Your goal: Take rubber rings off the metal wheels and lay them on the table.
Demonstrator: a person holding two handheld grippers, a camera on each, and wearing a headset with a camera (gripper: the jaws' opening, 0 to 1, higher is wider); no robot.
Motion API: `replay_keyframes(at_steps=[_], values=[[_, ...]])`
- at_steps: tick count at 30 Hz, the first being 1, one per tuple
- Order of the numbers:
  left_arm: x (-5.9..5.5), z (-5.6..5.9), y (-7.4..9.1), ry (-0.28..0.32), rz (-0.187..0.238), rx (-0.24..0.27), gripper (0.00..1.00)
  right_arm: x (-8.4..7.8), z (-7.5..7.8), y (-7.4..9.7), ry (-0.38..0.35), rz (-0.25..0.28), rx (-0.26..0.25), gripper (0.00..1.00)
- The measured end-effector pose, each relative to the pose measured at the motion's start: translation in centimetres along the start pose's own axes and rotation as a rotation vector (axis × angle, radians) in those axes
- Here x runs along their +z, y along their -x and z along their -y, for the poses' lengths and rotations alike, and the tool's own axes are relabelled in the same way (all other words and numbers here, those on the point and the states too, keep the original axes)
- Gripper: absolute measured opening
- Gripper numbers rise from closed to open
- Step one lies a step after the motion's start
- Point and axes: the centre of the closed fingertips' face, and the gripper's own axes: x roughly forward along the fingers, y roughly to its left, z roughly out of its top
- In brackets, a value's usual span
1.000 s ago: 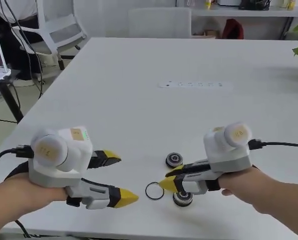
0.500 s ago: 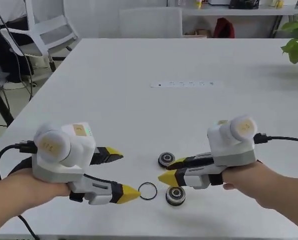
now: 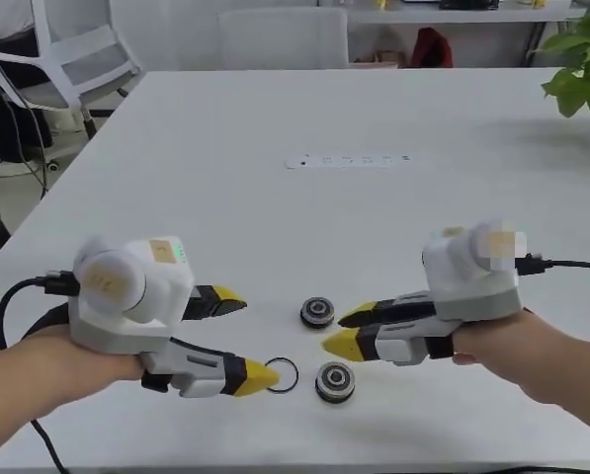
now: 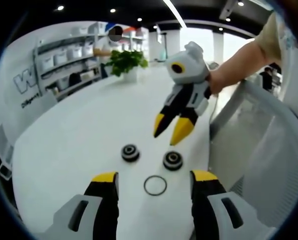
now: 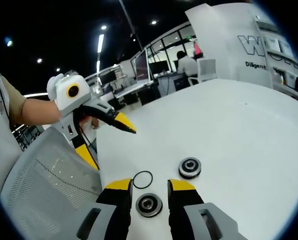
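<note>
The white bench [image 3: 374,109] stretches out in front of me, with a potted plant [image 3: 576,84] at its far right corner and a flat power strip [image 3: 346,160] let into its middle.

I hold my left tongs [image 3: 250,336] low over the near edge, pointing right. Their yellow-tipped jaws stand wide apart with nothing between them. My right tongs [image 3: 339,333] point left toward them. Their jaws are also apart, though by less, and grip nothing. The left gripper view shows the right tongs [image 4: 169,134] lifted clear of the bench, tips angled down at the wheels.

Two metal wheels lie flat between the two tongs. The far wheel [image 3: 317,312] sits just beyond the tips of the right tongs. The near wheel [image 3: 335,381] sits just below those tips, on my side. In the right gripper view the near wheel [image 5: 149,204] shows in the gap between my jaws, and the far wheel [image 5: 189,167] lies ahead to the right.

One black rubber ring [image 3: 282,374] lies loose and flat on the bench, just left of the near wheel and apart from it. It lies right at the yellow tip of the nearer jaw of my left tongs. I cannot tell if they touch. In the left gripper view the ring [image 4: 155,185] lies centred in the open gap between my jaw tips.
</note>
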Motion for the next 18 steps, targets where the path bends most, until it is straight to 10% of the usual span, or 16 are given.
replay_keyframes(at_steps=[18], values=[[0.4, 0.3, -1.6, 0.003, -0.008, -0.017, 0.58, -1.7, 0.5, 0.8, 0.017, -0.014, 0.011, 0.29]])
